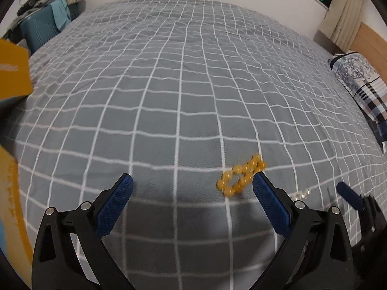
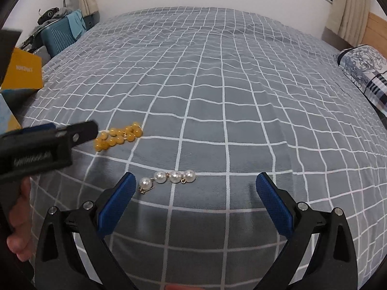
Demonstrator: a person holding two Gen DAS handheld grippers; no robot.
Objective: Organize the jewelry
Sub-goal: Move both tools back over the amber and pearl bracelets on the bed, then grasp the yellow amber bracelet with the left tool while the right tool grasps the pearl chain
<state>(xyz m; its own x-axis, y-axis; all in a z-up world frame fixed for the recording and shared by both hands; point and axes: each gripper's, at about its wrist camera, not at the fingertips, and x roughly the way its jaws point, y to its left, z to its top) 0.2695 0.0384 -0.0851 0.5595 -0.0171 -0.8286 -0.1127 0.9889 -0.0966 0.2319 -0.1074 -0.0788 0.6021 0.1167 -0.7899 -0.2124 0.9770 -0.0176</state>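
Observation:
A yellow bead bracelet [image 1: 240,176] lies on the grey checked bedspread [image 1: 181,84], just ahead of my left gripper's right finger. My left gripper [image 1: 192,182] is open and empty above the bed. The bracelet also shows in the right wrist view [image 2: 118,136], with the left gripper's body [image 2: 46,142] just left of it. A short pearl string with gold clasps [image 2: 169,178] lies just ahead of my right gripper's left finger. My right gripper [image 2: 193,181] is open and empty. The pearls show faintly in the left wrist view [image 1: 302,193], next to the right gripper's blue finger [image 1: 348,194].
A yellow box [image 2: 24,73] stands at the bed's left edge, also in the left wrist view [image 1: 13,72]. A teal suitcase [image 2: 58,38] stands beyond it. A patterned pillow [image 2: 365,72] lies at the far right by the wooden headboard [image 2: 376,31].

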